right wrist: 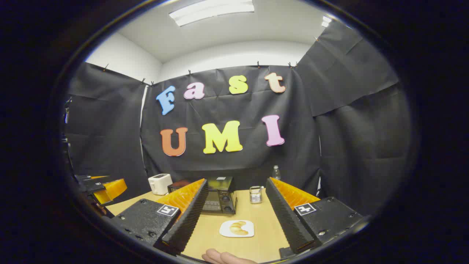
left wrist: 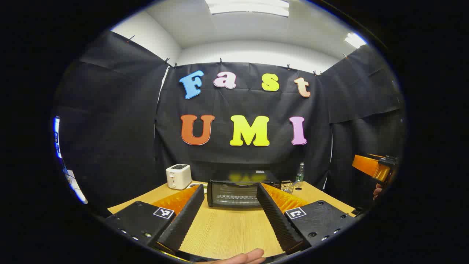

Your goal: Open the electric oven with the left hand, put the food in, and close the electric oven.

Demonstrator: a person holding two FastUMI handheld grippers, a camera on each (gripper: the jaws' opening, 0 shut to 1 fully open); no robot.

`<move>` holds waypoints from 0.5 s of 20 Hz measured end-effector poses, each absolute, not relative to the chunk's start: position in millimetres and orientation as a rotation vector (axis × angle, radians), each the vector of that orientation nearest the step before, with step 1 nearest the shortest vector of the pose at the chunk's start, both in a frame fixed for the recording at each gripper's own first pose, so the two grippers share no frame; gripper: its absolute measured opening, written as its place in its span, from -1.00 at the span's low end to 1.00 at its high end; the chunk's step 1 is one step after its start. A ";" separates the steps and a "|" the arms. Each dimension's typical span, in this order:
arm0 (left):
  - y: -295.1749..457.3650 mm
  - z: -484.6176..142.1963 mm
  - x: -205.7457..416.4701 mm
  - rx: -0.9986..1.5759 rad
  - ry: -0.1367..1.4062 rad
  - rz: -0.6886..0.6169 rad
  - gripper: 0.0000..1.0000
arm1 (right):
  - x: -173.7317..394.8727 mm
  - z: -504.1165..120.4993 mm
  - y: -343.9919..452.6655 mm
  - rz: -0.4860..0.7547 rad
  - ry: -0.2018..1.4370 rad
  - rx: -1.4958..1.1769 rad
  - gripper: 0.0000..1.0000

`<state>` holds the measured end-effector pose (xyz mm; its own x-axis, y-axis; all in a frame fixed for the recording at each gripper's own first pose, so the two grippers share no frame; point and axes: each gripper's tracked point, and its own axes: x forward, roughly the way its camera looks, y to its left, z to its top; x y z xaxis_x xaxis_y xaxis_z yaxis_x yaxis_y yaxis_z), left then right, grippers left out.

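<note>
The surface [left wrist: 227, 231] is light wood with fine straight grain, and on it stand a black oven [left wrist: 238, 192] with a dark glass door and a cream-white toaster [left wrist: 178, 176]. A golden-brown croissant [right wrist: 238, 227] lies on a white plate [right wrist: 224, 231]. The bottle [left wrist: 300, 172] is clear with a green label.

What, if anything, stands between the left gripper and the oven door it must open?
Nothing visible does. In the left gripper view the open left gripper faces the electric oven head-on across bare wooden table. The toaster and the bottle stand off to either side, clear of the path.
</note>
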<state>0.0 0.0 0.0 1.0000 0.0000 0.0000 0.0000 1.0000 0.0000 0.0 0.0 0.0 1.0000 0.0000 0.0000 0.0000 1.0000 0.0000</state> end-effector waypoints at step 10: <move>2.8 -1.5 1.3 -0.023 -0.002 -0.025 0.86 | -5.2 5.4 10.7 0.027 -0.022 0.015 0.92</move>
